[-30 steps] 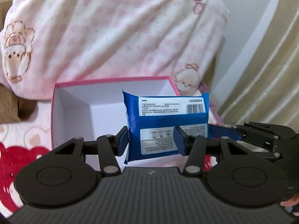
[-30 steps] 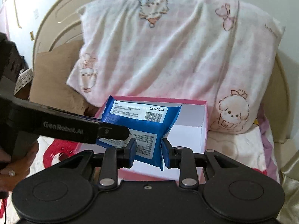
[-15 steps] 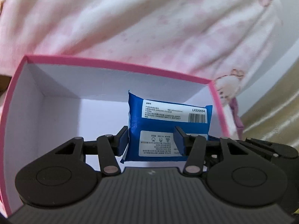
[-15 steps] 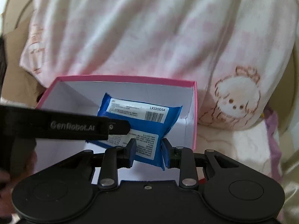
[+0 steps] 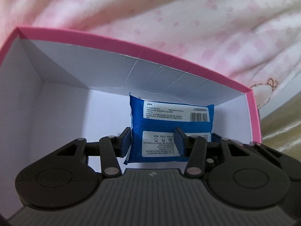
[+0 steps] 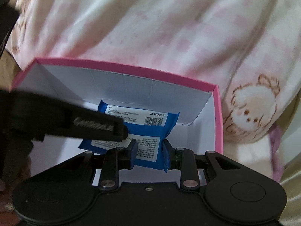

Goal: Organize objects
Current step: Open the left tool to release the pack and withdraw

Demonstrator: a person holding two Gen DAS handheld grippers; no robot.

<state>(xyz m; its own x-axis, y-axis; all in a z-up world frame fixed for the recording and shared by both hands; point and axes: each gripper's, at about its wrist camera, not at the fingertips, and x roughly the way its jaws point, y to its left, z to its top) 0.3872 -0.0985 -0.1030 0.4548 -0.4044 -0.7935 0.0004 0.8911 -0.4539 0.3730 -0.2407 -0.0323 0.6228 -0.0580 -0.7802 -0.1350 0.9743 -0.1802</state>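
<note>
Blue pack (image 5: 171, 130) is gripped by both tools, low inside the pink box (image 5: 131, 47), near its back wall, toward 3 o'clock of the white interior. Left tool (image 5: 152, 141) is part-closed, pads pinching the pack's lower half; its jaws have just been closing a bit. Right tool (image 6: 148, 153) is clamped tight on the pack's near corner w/ pack between pads. Best way, I'd judge: lower both evenly till the pack meets the floor, then let go together, no twisting. Pack's barcode edge points to 12; long axis runs approx 9-to-3, label up. Pillow (image 6: 150, 28) sits behind.
</note>
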